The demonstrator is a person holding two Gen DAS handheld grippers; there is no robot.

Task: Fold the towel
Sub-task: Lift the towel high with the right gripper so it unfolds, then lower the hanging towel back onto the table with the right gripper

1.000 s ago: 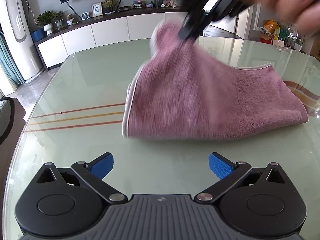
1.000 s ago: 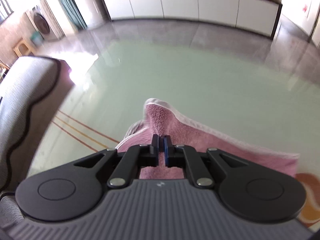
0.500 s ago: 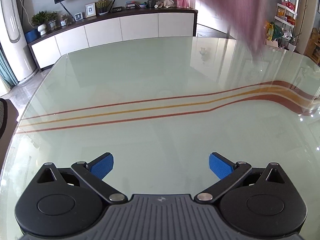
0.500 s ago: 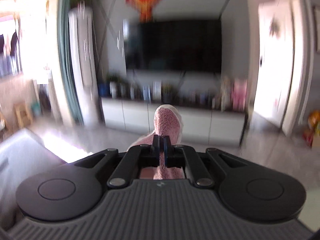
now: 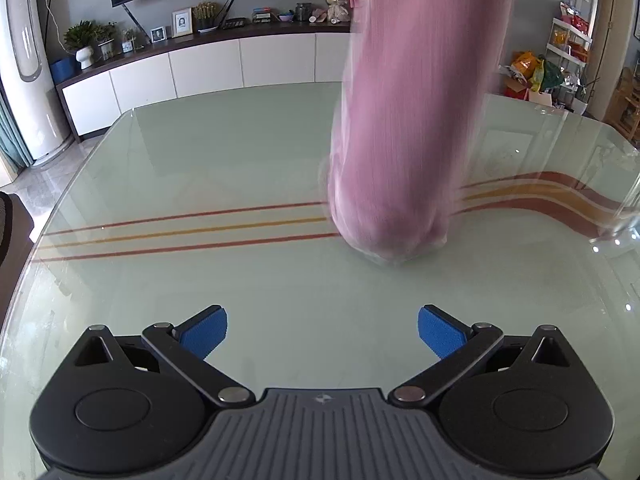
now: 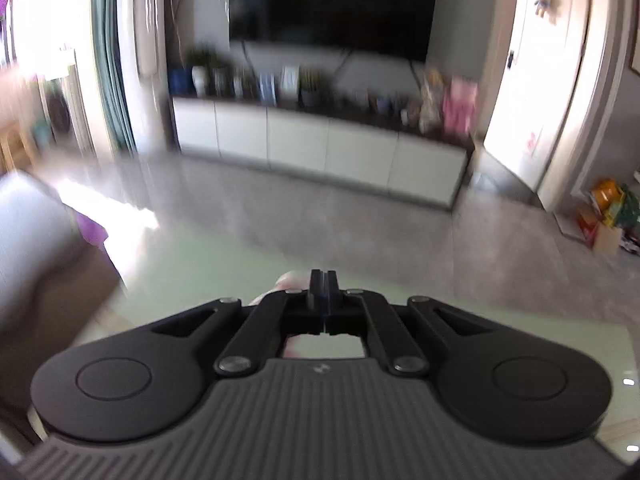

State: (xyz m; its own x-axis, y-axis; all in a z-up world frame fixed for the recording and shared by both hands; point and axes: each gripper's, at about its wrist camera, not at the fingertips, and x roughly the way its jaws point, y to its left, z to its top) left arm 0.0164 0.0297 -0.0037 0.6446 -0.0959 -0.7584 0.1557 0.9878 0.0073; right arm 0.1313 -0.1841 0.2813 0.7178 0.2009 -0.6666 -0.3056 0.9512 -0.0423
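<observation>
A pink towel [image 5: 408, 120] hangs from above the left wrist view in a long blurred column, its lower end at or just over the glass table [image 5: 200, 280]. My left gripper [image 5: 322, 332] is low over the near part of the table, open, with nothing between its blue pads [image 5: 206, 330]. In the right wrist view my right gripper [image 6: 323, 280] is shut high above the table. A pale pink bit of towel [image 6: 286, 280] shows just left of and under its closed fingers, so it holds the towel by a pinch.
The table has red and yellow stripes [image 5: 180, 234] running across it. Beyond it stand a white sideboard [image 5: 208, 68] with plants and frames, a television [image 6: 332, 4] and a door [image 6: 552, 80]. A grey sofa [image 6: 36, 240] lies at the left.
My right gripper rose with the towel, lifting it off the table into a hanging column that has now come down into view, and its view tilted from the table to the room. The left gripper stayed still.
</observation>
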